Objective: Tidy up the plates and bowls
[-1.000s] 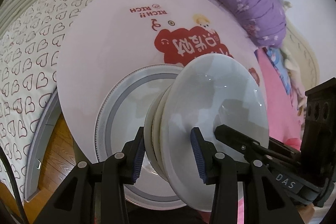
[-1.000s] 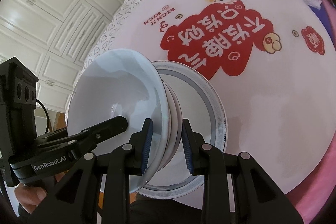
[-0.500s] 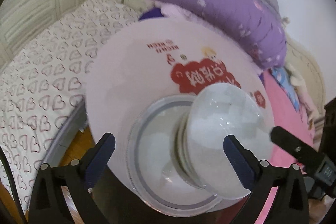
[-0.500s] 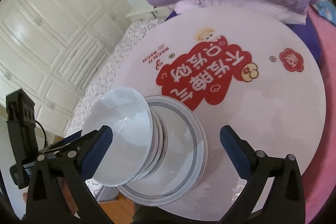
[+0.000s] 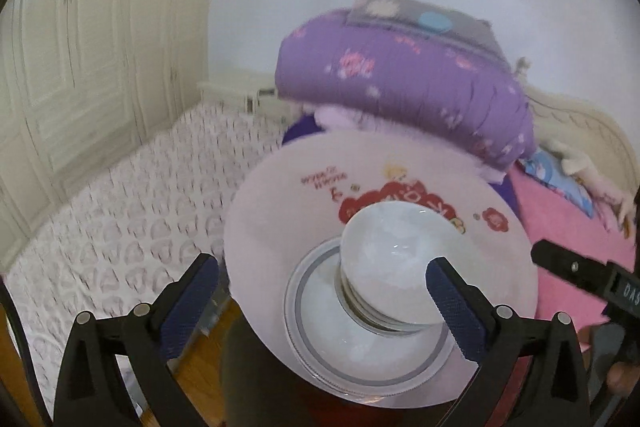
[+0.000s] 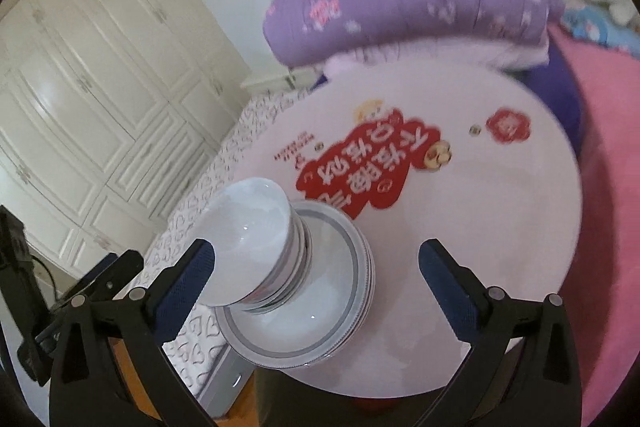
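A stack of white bowls [image 5: 390, 259] stands on a stack of grey-rimmed plates [image 5: 320, 311] near the front edge of a round white table [image 5: 280, 203] with red print. My left gripper [image 5: 320, 277] hangs open above and short of the stack, with nothing touching its blue pads. In the right wrist view the bowls [image 6: 248, 247] and plates [image 6: 332, 307] sit at the lower left of the table [image 6: 500, 227]. My right gripper [image 6: 318, 259] is wide open too, apart from the crockery. One finger [image 5: 576, 269] of the right gripper shows at the left view's right edge.
A bed with a heart-patterned sheet [image 5: 120, 227] lies left of the table. A rolled purple quilt [image 5: 400, 87] and a pink blanket [image 5: 560, 227] lie behind and to the right. White wardrobe doors [image 6: 80, 107] fill the left wall. Wooden floor [image 5: 200, 355] shows below the table's edge.
Both grippers let go of the bowl stack, opened wide, and pulled back and up. The bowls stay on the plates and look smaller now.
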A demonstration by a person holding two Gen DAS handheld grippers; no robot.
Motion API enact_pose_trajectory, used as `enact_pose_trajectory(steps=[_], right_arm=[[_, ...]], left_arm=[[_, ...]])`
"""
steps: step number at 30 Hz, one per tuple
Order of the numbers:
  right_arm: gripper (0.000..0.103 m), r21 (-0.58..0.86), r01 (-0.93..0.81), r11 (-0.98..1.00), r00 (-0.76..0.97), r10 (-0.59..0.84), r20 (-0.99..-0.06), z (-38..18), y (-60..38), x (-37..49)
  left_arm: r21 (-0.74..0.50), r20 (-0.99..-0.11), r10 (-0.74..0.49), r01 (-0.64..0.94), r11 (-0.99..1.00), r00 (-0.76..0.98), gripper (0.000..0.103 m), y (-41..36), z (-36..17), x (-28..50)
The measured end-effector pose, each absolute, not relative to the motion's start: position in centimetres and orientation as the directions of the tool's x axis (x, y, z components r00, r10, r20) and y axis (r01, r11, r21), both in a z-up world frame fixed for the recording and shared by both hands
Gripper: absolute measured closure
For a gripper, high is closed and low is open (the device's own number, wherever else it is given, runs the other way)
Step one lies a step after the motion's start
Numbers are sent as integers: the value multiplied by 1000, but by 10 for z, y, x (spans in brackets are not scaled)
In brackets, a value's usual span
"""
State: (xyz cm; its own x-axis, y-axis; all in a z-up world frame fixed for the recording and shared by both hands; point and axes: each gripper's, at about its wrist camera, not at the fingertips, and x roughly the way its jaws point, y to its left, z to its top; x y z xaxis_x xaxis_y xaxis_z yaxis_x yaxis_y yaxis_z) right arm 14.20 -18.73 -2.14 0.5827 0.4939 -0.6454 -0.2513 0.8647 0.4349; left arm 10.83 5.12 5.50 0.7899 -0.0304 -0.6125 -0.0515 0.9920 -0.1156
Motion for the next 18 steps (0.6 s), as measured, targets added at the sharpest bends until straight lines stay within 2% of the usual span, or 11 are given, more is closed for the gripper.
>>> enact_pose_trajectory(steps=[4,11,18], right_arm=[[0,379,-264,887,662,453,-598,0,-192,120],[0,248,-240,938,786,338,-517,33,-199,76],[0,154,-213,965,856,260,-446,49,-199,35]], left_arm=[[-55,-532,15,-52,997,847,1,35,66,68],[-59,-402,33,-62,996,915,1,20,71,3],[-97,-324,27,-61,993,946,1,23,64,-55]])
